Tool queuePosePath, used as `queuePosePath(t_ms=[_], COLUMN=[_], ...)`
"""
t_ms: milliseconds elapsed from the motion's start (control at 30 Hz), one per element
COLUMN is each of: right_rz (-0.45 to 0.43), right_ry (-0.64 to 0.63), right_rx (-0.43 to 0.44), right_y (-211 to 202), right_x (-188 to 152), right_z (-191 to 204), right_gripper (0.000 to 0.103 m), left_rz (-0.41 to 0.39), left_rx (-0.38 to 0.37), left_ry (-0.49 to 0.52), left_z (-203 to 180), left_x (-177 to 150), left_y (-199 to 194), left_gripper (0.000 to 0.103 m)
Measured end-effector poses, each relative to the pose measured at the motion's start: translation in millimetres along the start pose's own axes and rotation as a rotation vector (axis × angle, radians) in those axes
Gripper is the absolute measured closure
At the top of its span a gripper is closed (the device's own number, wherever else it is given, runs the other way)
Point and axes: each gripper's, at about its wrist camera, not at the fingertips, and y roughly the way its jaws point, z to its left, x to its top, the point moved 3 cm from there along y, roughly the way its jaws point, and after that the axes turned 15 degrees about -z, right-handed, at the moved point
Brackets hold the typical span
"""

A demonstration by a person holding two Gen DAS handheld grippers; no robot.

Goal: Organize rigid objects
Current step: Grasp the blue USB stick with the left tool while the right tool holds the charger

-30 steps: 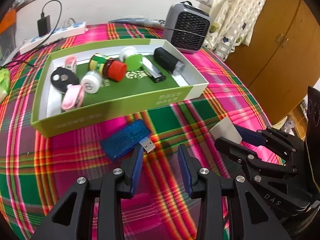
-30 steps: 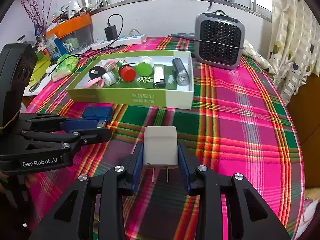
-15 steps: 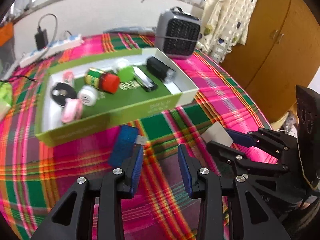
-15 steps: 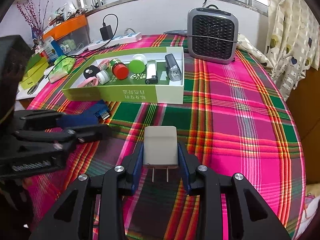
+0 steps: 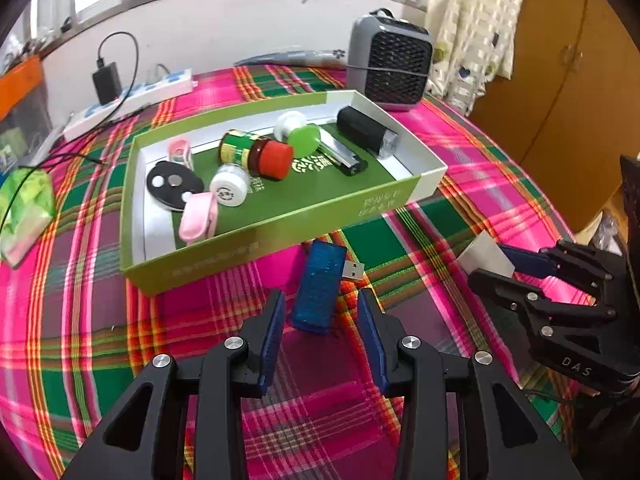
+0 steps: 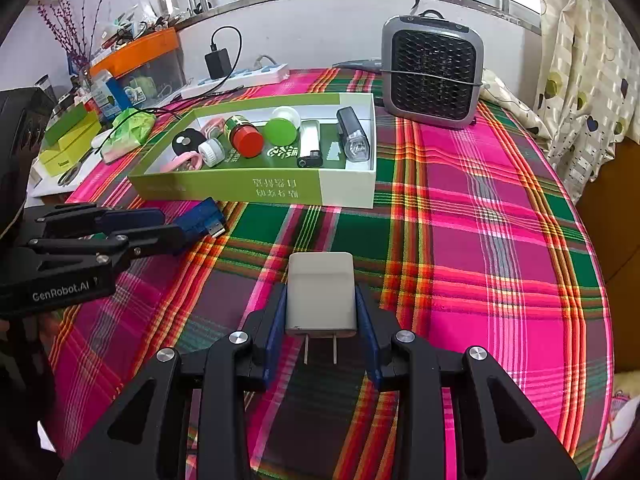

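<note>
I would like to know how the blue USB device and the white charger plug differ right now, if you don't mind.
The blue USB device lies on the tablecloth between the opening left gripper, ungripped; the white charger plug is clamped in the right gripper. One is translucent blue and slim, the other opaque white and blocky. Both remain outside the green box.

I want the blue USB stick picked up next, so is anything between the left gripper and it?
Nothing visible. The USB stick lies on the cloth just ahead of the left gripper, its near end already between the opening jaws, untouched by the pads. The box sits beyond it.
</note>
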Motion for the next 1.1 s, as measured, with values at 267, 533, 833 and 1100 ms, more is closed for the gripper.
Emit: queuePosePath(t_ms=[267,533,833,1100], right_rz=[0.011,0.018,0.019,0.015], right_ry=[-0.01,-0.011,-0.008,-0.017], right_rx=[0.0,0.007,0.01,0.008], right_y=[3,7,10,11], right_x=[0,0,-1,-1], right_z=[1,1,0,1], right_gripper=[0.068,0.068,0.068,0.068], left_rz=[0.015,0.006,-0.013,-0.02], left_rx=[0.014,0.029,0.045,0.063], left_ry=[0.023,0.059,0.07,0.068], left_z=[-3,-5,-5,-6], left_x=[0,1,-1,-2], left_y=[13,18,17,15], left_gripper=[0.067,0.067,0.067,0.071])
